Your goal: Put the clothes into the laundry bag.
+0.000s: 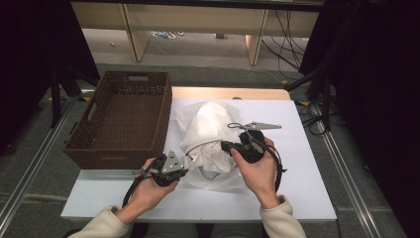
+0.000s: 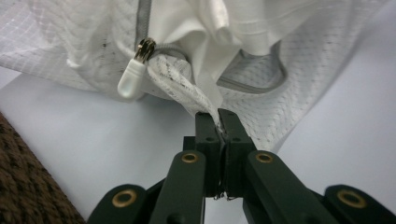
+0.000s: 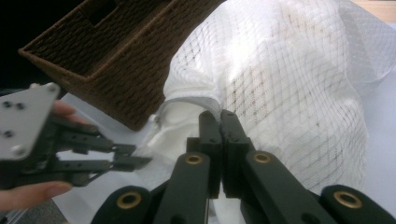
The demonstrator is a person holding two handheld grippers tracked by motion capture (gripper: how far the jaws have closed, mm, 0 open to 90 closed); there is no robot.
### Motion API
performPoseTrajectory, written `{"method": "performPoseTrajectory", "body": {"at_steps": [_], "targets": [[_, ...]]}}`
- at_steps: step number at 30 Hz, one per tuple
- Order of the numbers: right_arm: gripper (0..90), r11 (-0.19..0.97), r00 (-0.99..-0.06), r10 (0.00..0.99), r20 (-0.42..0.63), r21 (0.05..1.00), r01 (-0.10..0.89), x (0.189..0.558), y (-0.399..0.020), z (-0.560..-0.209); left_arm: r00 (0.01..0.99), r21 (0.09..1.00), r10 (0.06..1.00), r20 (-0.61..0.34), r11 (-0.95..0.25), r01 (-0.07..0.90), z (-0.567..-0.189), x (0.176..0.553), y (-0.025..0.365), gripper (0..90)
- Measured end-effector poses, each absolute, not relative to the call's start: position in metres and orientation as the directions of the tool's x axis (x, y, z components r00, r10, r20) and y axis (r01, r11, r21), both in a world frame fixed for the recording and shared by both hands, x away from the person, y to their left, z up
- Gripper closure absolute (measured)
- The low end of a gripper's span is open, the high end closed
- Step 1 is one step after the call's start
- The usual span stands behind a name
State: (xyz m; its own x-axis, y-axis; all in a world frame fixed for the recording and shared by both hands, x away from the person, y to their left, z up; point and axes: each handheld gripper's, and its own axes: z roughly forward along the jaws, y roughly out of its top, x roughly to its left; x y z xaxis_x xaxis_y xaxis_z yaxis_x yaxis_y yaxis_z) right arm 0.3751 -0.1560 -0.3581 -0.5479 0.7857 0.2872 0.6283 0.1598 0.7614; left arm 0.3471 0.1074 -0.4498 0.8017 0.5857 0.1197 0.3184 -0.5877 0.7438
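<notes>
White mesh zippered laundry bag [image 1: 210, 141], stuffed with white fabric, lies mid-table beside brown wicker basket [image 1: 119, 119]. Left gripper [image 2: 218, 116] clenched on mesh edge by zipper pull [image 2: 133, 74]; right gripper [image 3: 219, 116] pinches opening rim. Soft, light, floppy; best grabbed at zipper seam.

Both forearms reach in from the near edge. The left gripper [image 1: 185, 161] has its jaws pressed together on mesh fabric; the right gripper [image 1: 224, 145] seems likewise clamped, each gripped by one hand.
</notes>
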Motion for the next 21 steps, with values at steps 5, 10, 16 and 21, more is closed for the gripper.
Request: {"method": "performPoseTrajectory", "body": {"at_steps": [5, 10, 16, 21], "targets": [[90.0, 0.181, -0.553, 0.786, 0.277, 0.751, 0.634, 0.375, -0.153, -0.361, 0.817, 0.75, 0.569, 0.089, -0.579, 0.321, -0.448, 0.329, 0.114, 87.7], [90.0, 0.226, -0.574, 0.777, 0.259, 0.736, 0.638, 0.374, -0.148, -0.365, 0.829, 0.754, 0.557, 0.044, -0.563, 0.339, -0.449, 0.31, 0.12, 87.8], [90.0, 0.273, -0.585, 0.775, 0.238, 0.709, 0.65, 0.37, -0.144, -0.37, 0.841, 0.762, 0.54, 0.034, -0.558, 0.328, -0.449, 0.3, 0.122, 87.6], [90.0, 0.323, -0.613, 0.754, 0.237, 0.678, 0.66, 0.369, -0.142, -0.375, 0.851, 0.739, 0.524, 0.038, -0.588, 0.329, -0.452, 0.3, 0.121, 84.6]]}}
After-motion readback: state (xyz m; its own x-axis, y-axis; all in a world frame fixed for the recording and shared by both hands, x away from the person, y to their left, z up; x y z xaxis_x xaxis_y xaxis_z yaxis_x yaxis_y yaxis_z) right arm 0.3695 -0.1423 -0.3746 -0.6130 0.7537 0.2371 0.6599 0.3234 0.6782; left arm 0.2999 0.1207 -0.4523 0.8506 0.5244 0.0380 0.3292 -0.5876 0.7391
